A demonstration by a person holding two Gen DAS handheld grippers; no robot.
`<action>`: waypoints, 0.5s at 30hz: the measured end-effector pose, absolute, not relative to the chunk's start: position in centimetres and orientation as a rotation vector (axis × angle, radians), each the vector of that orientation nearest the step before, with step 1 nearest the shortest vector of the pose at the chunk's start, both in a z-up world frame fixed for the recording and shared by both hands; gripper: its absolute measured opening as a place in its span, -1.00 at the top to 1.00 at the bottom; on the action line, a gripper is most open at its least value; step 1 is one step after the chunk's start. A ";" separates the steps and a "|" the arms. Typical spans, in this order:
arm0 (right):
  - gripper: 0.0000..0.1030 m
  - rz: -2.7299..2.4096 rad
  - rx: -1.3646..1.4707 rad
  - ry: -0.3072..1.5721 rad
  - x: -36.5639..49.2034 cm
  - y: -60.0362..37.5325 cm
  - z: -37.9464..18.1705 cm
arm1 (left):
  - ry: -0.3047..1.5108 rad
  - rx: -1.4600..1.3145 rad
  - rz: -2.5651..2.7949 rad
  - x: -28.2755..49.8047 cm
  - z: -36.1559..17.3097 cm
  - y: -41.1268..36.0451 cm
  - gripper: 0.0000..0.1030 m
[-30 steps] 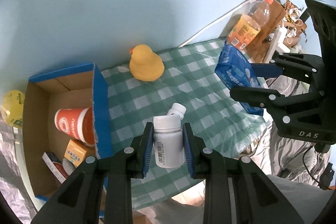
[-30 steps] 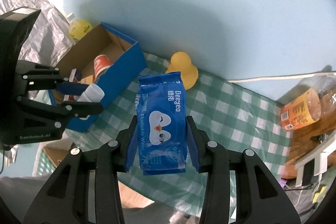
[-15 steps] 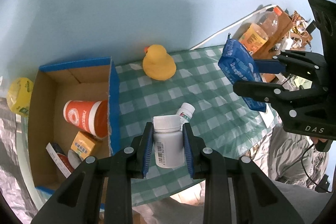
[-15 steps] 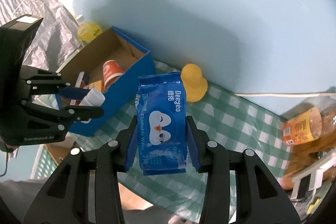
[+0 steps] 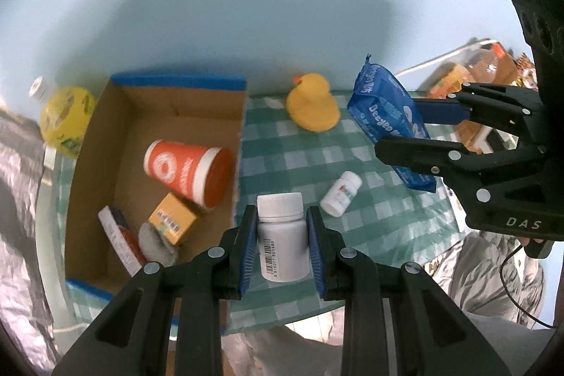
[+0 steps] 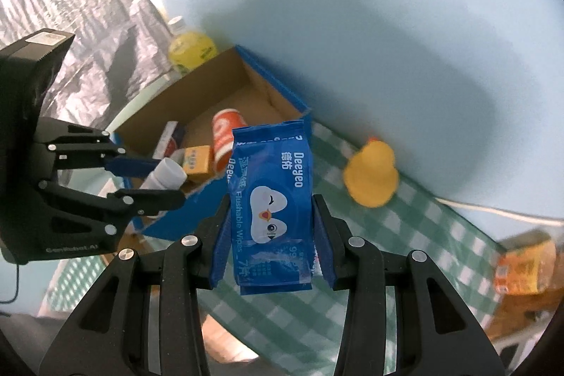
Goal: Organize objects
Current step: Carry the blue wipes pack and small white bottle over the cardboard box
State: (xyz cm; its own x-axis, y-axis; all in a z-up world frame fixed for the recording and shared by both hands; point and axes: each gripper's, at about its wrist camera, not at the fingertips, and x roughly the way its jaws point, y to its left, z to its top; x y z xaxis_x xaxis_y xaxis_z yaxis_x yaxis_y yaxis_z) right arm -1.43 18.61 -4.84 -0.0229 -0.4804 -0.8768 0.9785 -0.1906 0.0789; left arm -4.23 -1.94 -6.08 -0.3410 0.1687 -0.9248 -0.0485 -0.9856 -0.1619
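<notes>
Both grippers have swung toward the cardboard box [image 5: 105, 129] since a second ago: in the left wrist view the box now fills much more of the frame, and its near blue wall sits just left of the gripper instead of well off to the side. The left gripper [image 5: 281, 236] is clamped on a white pill bottle [image 5: 282, 242], held upright with its cap pointing away from the fingers, over the checked tablecloth [image 5: 282, 157] right beside the box's right wall. The open box lies to the left of this bottle, so the drop looks to need only a short sideways carry over the wall; the left gripper is clearly the nearer of the two. Inside the box an orange cup [image 5: 190, 171] lies on its side, with a small yellow carton [image 5: 172, 217] beside it.

The right gripper [image 6: 269, 235] is clamped on a blue pack of wipes [image 6: 271, 199], long axis upright, further from the box. A yellow rubber duck [image 5: 312, 108] and a smaller white bottle [image 5: 341, 192], lying on its side, remain on the cloth.
</notes>
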 end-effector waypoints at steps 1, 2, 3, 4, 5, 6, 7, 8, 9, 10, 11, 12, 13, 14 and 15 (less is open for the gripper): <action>0.20 -1.517 0.984 0.706 -1.3 18.1 -5.0 | -0.164 -1.726 2.471 -4.1 -6.2 -2.3 0.46; 0.20 -1.503 0.983 0.712 -1.1 17.5 -5.3 | -0.175 -1.734 2.478 -4.0 -6.3 -2.7 0.46; 0.20 -1.490 0.980 0.719 -0.9 17.0 -5.4 | -0.188 -1.739 2.485 -3.9 -6.4 -3.2 0.46; 0.20 -1.479 0.978 0.723 -0.8 16.5 -5.6 | -0.200 -1.742 2.492 -3.8 -6.5 -3.5 0.46; 0.20 -1.466 0.977 0.729 -0.6 16.0 -5.7 | -0.213 -1.750 2.500 -3.6 -6.6 -4.0 0.46; 0.20 -1.456 0.974 0.734 -0.5 15.5 -5.8 | -0.226 -1.758 2.509 -3.5 -6.6 -4.5 0.46; 0.20 -1.447 0.969 0.738 -0.3 15.0 -5.9 | -0.239 -1.761 2.516 -3.4 -6.7 -4.9 0.46; 0.20 -1.435 0.966 0.744 -0.1 14.4 -6.0 | -0.254 -1.765 2.524 -3.3 -6.8 -5.3 0.46; 0.20 -1.425 0.961 0.752 0.1 13.9 -6.1 | -0.270 -1.770 2.534 -3.1 -6.9 -5.8 0.46; 0.20 -1.417 0.953 0.759 0.2 13.6 -6.0 | -0.284 -1.775 2.542 -3.0 -7.0 -6.3 0.46; 0.20 -1.404 0.946 0.766 0.4 13.0 -6.1 | -0.301 -1.779 2.547 -2.9 -7.1 -6.7 0.46; 0.20 -1.395 0.941 0.773 0.7 12.5 -6.1 | -0.320 -1.786 2.551 -2.8 -7.3 -7.2 0.46; 0.20 -1.385 0.934 0.779 1.0 11.9 -6.1 | -0.334 -1.793 2.557 -2.7 -7.4 -7.7 0.46; 0.20 -1.375 0.931 0.783 1.3 11.4 -6.1 | -0.346 -1.797 2.563 -2.6 -7.5 -8.2 0.46; 0.20 -1.367 0.928 0.786 1.5 11.0 -6.1 | -0.357 -1.801 2.568 -2.5 -7.6 -8.4 0.46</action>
